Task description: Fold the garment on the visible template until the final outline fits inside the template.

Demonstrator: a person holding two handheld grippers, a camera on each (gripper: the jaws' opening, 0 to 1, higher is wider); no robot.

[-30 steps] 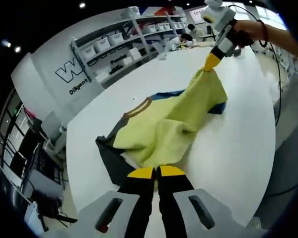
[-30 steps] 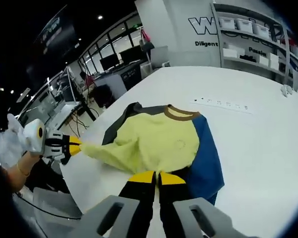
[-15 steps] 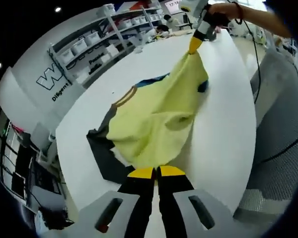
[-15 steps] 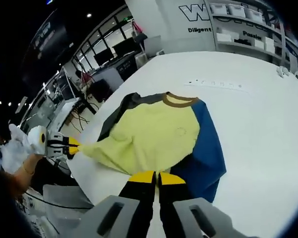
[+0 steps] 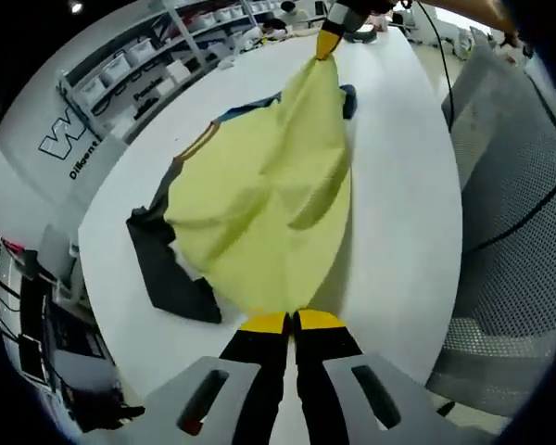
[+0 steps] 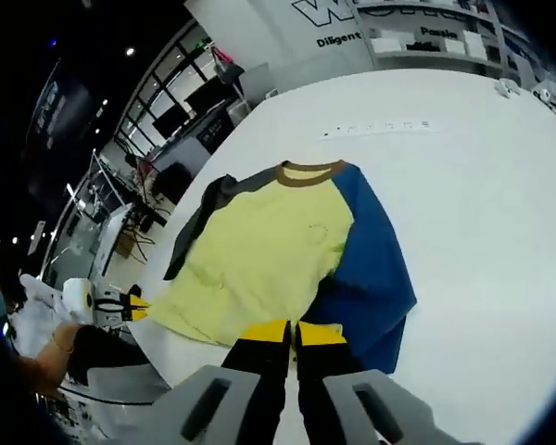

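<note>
On a broad white bench, a limp, light yellow shirt with one blue and one grey sleeve sags, its hem corners pinched by the left tongs and right tongs.

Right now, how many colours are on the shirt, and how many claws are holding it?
Shirt colours: yellow body 1, blue sleeve 1, dark grey sleeve 1, brown collar 1. That makes 4.
Claws holding the hem: left claw 1, right claw 1. That makes 2.
Total: 6
</note>
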